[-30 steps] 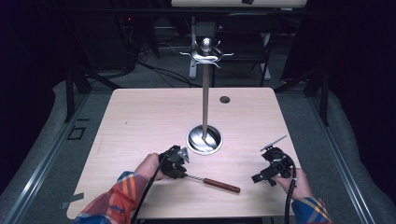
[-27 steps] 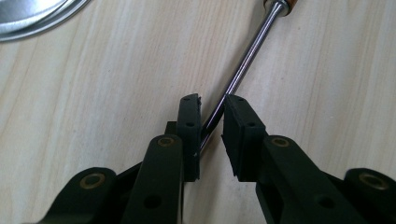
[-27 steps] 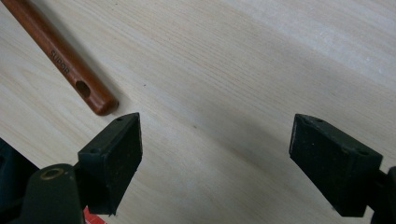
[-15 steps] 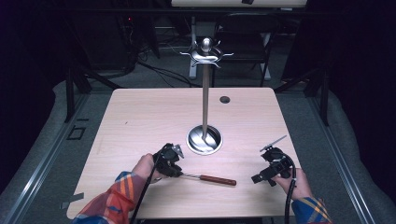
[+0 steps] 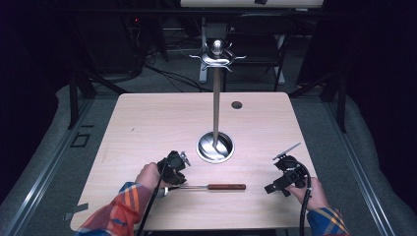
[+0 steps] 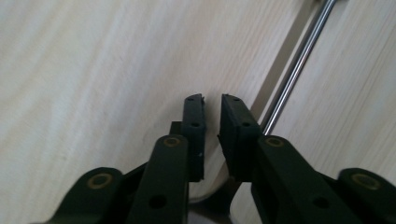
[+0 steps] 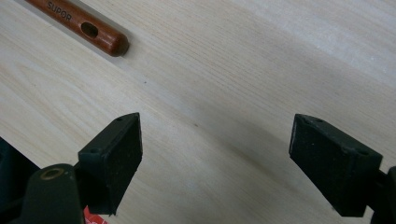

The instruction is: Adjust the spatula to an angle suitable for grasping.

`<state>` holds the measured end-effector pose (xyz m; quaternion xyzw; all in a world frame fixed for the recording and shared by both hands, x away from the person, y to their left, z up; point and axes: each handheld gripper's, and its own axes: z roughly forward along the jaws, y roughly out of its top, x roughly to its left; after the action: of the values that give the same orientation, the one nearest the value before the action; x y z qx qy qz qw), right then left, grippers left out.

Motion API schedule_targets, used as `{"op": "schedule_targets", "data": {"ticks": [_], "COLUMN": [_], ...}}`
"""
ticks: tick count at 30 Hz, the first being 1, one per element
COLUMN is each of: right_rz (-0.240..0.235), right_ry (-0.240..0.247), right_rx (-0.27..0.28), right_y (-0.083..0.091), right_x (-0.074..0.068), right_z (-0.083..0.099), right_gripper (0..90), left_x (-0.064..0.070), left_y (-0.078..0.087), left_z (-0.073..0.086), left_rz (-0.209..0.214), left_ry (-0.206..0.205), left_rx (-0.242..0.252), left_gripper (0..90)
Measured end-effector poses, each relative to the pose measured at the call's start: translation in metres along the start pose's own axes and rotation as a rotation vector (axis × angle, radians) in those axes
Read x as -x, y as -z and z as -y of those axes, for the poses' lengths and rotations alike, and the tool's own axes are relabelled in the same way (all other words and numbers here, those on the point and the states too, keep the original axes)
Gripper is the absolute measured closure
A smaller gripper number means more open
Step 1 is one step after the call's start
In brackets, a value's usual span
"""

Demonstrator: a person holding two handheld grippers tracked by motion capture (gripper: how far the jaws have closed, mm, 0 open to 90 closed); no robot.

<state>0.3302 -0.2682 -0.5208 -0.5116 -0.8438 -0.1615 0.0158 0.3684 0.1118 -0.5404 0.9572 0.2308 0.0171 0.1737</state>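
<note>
The table (image 5: pixel 147 123) is big, light wood, w/ a small dark hole (image 5: pixel 236 104) near the far edge. On the middle of it stands a tall metal stand (image 5: pixel 216 110): a round shiny base, a thin pole going up, & curly hooks at the top.

Next is the long tool (image 5: pixel 206 187), some kind of kitchen utensil. It lies flat on the near part of the table, in front of the stand's base. It has a thin metal rod & a red-brown wood handle (image 5: pixel 226 187). The handle end points toward the right side. The right gripper view shows the handle tip (image 7: pixel 79 25) w/ a hang hole & the word SUPOR on it.

The left gripper (image 5: pixel 174 169) is at the metal end of the tool, held in the person's left hand (image 5: pixel 147 175). In the left gripper view its 2 jaws are close, just a thin gap between them, nothing in that gap. The shiny rod (image 6: pixel 299 60) runs just beside the right jaw. Can't tell if the jaw touches it.

The right gripper (image 5: pixel 287 177) sits near the table's right edge, well apart from the tool. Its 2 jaws are spread wide over bare wood, holding nothing.
</note>
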Motion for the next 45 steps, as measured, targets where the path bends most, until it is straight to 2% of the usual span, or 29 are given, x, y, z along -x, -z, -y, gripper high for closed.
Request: {"op": "schedule_targets", "data": {"ticks": [2, 3, 5, 6, 7, 9, 10, 15, 17, 22, 24, 25, 27, 30, 34, 36, 37, 38, 39, 41, 42, 43, 45], "right_rz": [-0.008, -0.019, -0.009, -0.009, -0.012, -0.027, -0.003, -0.002, -0.013, -0.003, -0.019, -0.003, -0.016, -0.001, -0.014, 0.0, 0.0, 0.0, -0.009, 0.004, 0.006, -0.001, 0.004], "right_ry": [0.001, 0.007, 0.015, 0.015, 0.02, 0.018, 0.008, 0.011, 0.03, 0.025, 0.008, 0.028, 0.028, 0.022, 0.021, 0.025, 0.025, 0.025, 0.001, 0.027, 0.037, 0.026, 0.029], "right_rx": [-0.002, -0.015, -0.015, -0.015, -0.027, -0.024, -0.014, -0.018, -0.045, -0.033, -0.018, -0.037, -0.037, -0.033, -0.03, -0.036, -0.035, -0.035, -0.014, -0.042, -0.055, -0.047, -0.043], "right_y": [0.0, 0.0, 0.0, 0.0, 0.0, -0.001, -0.002, -0.002, -0.001, -0.001, -0.002, -0.001, 0.0, -0.001, -0.001, -0.001, -0.001, -0.001, -0.003, -0.002, -0.001, -0.002, -0.002], "right_x": [0.001, 0.002, 0.002, 0.002, 0.001, 0.0, -0.001, -0.001, 0.001, 0.001, 0.0, 0.001, 0.001, 0.001, 0.001, 0.001, 0.001, 0.001, -0.001, 0.001, 0.001, 0.0, 0.001], "right_z": [0.0, -0.001, -0.001, -0.001, -0.001, -0.002, -0.001, -0.001, -0.002, -0.001, -0.001, -0.001, -0.002, -0.001, -0.001, -0.001, -0.001, -0.001, 0.0, -0.001, -0.002, -0.002, -0.001], "right_gripper": [16.8, 16.8, 16.8, 16.8, 16.8, 16.8, 16.8, 16.8, 16.8, 16.8, 16.9, 16.8, 16.8, 16.8, 16.9, 16.8, 16.9, 16.9, 16.8, 16.8, 16.8, 16.8, 16.8], "left_x": [0.0, 0.001, 0.004, 0.004, 0.01, 0.017, 0.019, 0.029, 0.034, 0.04, 0.043, 0.044, 0.043, 0.04, 0.037, 0.037, 0.038, 0.038, 0.037, 0.038, 0.038, 0.039, 0.04], "left_y": [0.002, 0.006, 0.006, 0.006, 0.003, 0.0, -0.002, -0.013, -0.019, -0.026, -0.026, -0.026, -0.025, -0.024, -0.023, -0.023, -0.024, -0.024, -0.024, -0.025, -0.025, -0.025, -0.025], "left_z": [-0.001, -0.003, -0.005, -0.005, -0.01, -0.015, -0.017, -0.027, -0.032, -0.037, -0.037, -0.037, -0.037, -0.035, -0.034, -0.035, -0.036, -0.036, -0.037, -0.039, -0.04, -0.04, -0.041], "left_rz": [0.007, 0.04, 0.078, 0.078, 0.1, 0.113, 0.116, 0.109, 0.113, 0.088, 0.057, 0.054, 0.048, 0.031, 0.03, 0.042, 0.048, 0.048, 0.06, 0.054, 0.051, 0.045, 0.031], "left_ry": [0.001, -0.004, -0.022, -0.022, -0.06, -0.102, -0.11, -0.15, -0.16, -0.184, -0.186, -0.197, -0.213, -0.22, -0.205, -0.2, -0.182, -0.182, -0.156, -0.146, -0.146, -0.146, -0.168], "left_rx": [0.018, 0.065, 0.09, 0.09, 0.084, 0.082, 0.075, 0.053, 0.043, 0.011, 0.007, 0.002, -0.013, -0.027, -0.036, -0.036, -0.03, -0.03, -0.026, -0.031, -0.034, -0.036, -0.052], "left_gripper": [74.4, 69.5, 66.4, 64.6, 63.3, 62.2, 62.2, 65.9, 69.9, 74.8, 77.7, 78.6, 79.7, 81.5, 82.3, 80.9, 78.8, 79.4, 80.0, 80.4, 80.5, 80.4, 80.9]}}
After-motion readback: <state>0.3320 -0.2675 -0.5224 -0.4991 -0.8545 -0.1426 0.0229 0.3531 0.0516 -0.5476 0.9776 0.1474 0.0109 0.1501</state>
